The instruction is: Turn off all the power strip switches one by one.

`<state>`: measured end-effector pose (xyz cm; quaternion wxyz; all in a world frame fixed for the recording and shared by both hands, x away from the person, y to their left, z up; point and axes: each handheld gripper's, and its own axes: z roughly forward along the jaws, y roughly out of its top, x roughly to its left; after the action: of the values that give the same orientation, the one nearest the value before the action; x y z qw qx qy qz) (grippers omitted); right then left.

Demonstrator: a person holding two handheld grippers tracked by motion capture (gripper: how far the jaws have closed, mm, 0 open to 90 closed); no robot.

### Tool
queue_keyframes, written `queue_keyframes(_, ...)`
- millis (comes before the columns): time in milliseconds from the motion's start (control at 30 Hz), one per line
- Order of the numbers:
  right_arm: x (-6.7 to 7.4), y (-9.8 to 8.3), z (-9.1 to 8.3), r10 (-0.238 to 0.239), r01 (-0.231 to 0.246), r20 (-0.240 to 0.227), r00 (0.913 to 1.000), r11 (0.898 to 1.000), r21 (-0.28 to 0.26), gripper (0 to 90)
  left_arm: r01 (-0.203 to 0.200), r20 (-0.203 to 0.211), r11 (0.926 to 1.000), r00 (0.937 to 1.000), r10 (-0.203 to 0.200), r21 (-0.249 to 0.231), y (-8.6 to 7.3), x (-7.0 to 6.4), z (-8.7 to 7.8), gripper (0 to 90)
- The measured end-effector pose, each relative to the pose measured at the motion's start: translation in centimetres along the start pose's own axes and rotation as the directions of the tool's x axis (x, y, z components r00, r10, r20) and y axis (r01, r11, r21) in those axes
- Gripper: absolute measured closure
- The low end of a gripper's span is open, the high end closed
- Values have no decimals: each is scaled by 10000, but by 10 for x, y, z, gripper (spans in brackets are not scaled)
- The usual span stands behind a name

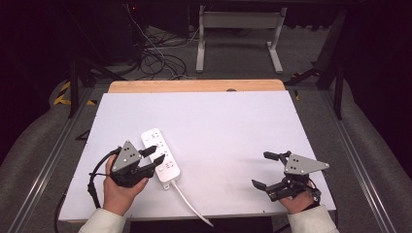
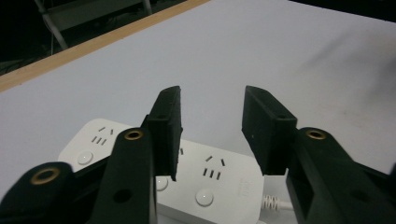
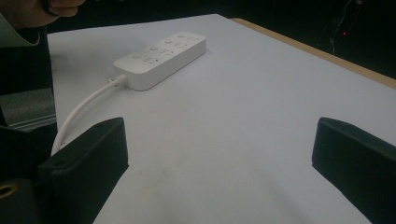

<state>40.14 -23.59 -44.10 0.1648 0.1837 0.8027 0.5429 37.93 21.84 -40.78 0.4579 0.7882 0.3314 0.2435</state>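
A white power strip [image 1: 162,154] lies flat on the white tabletop [image 1: 218,121], left of centre, and its white cord [image 1: 190,204] runs off the front edge. My left gripper [image 1: 156,154] hovers over the strip's near half, jaws partly apart. In the left gripper view the jaws [image 2: 212,130] stand above the strip [image 2: 219,186] with sockets and round buttons showing between them, and neither pad touches it. My right gripper [image 1: 261,169] rests at the front right, wide open and holding nothing. The right gripper view [image 3: 219,149] shows the strip [image 3: 161,53] farther off with its cord [image 3: 79,112].
A wooden strip [image 1: 194,86] borders the table's far edge. Metal rails [image 1: 53,160] run along both sides. Beyond the table stand a white desk frame [image 1: 238,34] and loose cables on the floor [image 1: 155,58]. The surroundings are dark.
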Motion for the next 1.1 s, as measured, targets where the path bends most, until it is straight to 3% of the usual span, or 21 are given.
queue_keyframes(100,0,0,0,10,-10,-13,10000,10000,-45,42,-34,320,9998,9995,27,199,2,1,1,622)
queue_keyframes(133,0,0,-1,19,-19,-4,10000,10000,-49,42,-68,731,9991,9973,37,429,3,3,1,629)
queue_keyframes(300,0,0,0,22,-22,-22,10000,10000,-35,42,-418,748,9948,9966,349,926,7,2,2,655)
queue_keyframes(467,0,0,0,43,-43,-29,10000,10000,-31,42,-164,1034,9841,9946,-19,1766,8,6,5,708)
queue_keyframes(533,0,0,0,52,-52,-41,10000,10000,-21,42,-135,840,9848,9965,-11,1729,8,7,4,721)
queue_keyframes(600,0,0,1,94,-94,-105,9999,10000,-1,46,48,1011,9835,9946,-234,1806,8,9,3,742)
queue_keyframes(667,0,0,1,98,-98,-114,9999,10000,6,47,175,893,9827,9954,-344,1846,9,9,2,746)
queue_keyframes(700,0,0,1,96,-96,-105,9999,10000,15,48,67,883,9822,9958,-237,1876,9,10,1,804)
queue_keyframes(767,0,0,1,87,-87,-96,9999,10000,7,48,256,1696,9755,9834,-638,2185,10,15,3,859)
queue_keyframes(833,0,0,0,70,-70,-61,10000,10000,5,47,253,1811,9745,9812,-669,2228,10,16,3,874)
queue_keyframes(900,0,0,0,76,-76,-65,10000,10000,-20,47,239,1702,9756,9835,-621,2182,10,16,3,893)
queue_keyframes(1000,0,0,0,75,-75,-58,10000,10000,-22,47,576,1853,9775,9780,-961,2028,8,18,3,900)
queue_keyframes(1100,0,0,0,65,-65,-68,10000,10000,-24,48,660,1729,9741,9794,-1048,2164,9,18,3,900)
